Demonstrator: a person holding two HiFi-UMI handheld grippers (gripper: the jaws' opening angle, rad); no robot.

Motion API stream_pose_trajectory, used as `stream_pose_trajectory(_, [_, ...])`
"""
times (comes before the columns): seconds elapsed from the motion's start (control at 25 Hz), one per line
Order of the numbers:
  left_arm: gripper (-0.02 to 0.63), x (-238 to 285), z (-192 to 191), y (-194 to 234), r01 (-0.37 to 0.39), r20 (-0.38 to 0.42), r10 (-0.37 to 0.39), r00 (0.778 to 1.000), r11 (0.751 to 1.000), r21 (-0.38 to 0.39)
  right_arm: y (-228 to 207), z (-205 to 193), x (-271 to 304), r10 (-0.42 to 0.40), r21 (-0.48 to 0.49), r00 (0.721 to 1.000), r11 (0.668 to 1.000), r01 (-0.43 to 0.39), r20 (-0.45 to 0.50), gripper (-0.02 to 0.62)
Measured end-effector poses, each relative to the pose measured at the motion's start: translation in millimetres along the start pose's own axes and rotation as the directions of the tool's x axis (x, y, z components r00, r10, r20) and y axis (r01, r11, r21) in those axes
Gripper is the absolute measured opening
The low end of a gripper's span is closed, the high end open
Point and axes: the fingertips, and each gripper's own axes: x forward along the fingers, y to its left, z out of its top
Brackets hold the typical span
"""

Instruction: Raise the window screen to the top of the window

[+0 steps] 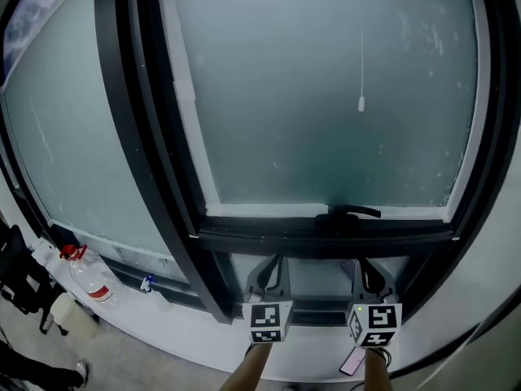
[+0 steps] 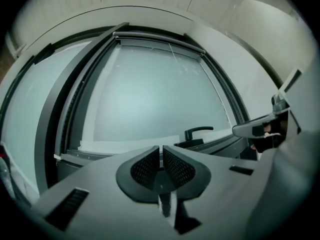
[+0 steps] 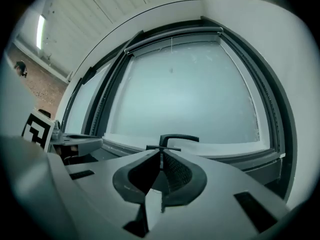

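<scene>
Though near the window [image 1: 285, 96], bottle [image 1: 91, 279] aside.

Handle [image 1: 352, 212] at window [image 1: 326, 96] bottom edge; bottle [image 1: 91, 279] lower, far left

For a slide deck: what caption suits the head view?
Left tool and right tool side by side beneath the black window handle.

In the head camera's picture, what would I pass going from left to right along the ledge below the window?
clear bottle with a red cap → small blue item → left gripper → right gripper
</scene>
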Motion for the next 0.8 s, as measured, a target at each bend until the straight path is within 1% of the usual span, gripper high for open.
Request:
stream_pose_trajectory(0.12, [0.023, -2.3, -0.4, 6.0, 0.010, 0.001, -0.010, 1.000, 1.000, -0.023, 4.7, 8.3, 1.7, 0.005, 0.017, 1.000, 1.000, -0.005, 0.019, 0.020])
stream_pose_trajectory(0.2, [0.023, -6.2, -5.1, 7.0, 0.021, -0.010, -0.021, 1.000, 0.999, -0.031, 8.3, 1.9, -2.4, 0.011, 0.032, 1.000, 0.999, -0.011, 0.010, 0.020])
stream_pose_trajectory(0.32, [0.023, -18.9, -10.8, 6.7, 0.019, -0.028, -0.020, 0.999, 0.999, -0.048, 15.7, -11.6, -12.5, 0.010, 0.097, 1.000, 0.995, -0.009, -0.008, 0.020])
stream_pose_trajectory(0.4, [0.017, -25.3, -9.7, 3.7, 0.024, -0.036, -0.027, 0.999, 0.998, -0.063, 22.2, -9.9, -19.1, 0.010, 0.137, 1.000, 0.991, -0.010, 0.004, 0.020])
stream_pose_trajectory(0.44, [0.014, -29.0, -8.1, 1.7, 0.030, -0.036, -0.032, 0.999, 0.997, -0.066, 27.7, -6.3, -23.6, 0.020, 0.140, 1.000, 0.990, -0.022, 0.012, 0.020])
stream_pose_trajectory(0.52, [0.014, -38.3, -6.5, 1.0, 0.035, -0.042, -0.037, 0.998, 0.998, -0.055, 42.4, 1.5, -35.6, 0.062, 0.106, 0.998, 0.992, -0.064, 0.024, 0.020])
stream_pose_trajectory(0.6, [0.014, -51.8, -4.6, 5.9, 0.016, -0.047, -0.019, 0.999, 0.998, -0.064, 53.0, 5.5, -53.4, 0.087, 0.070, 0.996, 0.994, -0.088, 0.024, 0.020])
stream_pose_trajectory(0.68, [0.014, -70.4, -0.1, 5.8, -0.003, -0.044, 0.000, 0.999, 0.996, -0.084, 53.9, 5.7, -78.8, 0.080, 0.063, 0.997, 0.995, -0.081, 0.019, 0.020])
stream_pose_trajectory(0.8, [0.014, -110.4, 3.7, -11.5, -0.010, -0.065, 0.005, 0.998, 0.996, -0.091, 52.3, 1.9, -130.5, 0.063, 0.082, 0.998, 0.995, -0.064, 0.006, 0.020])
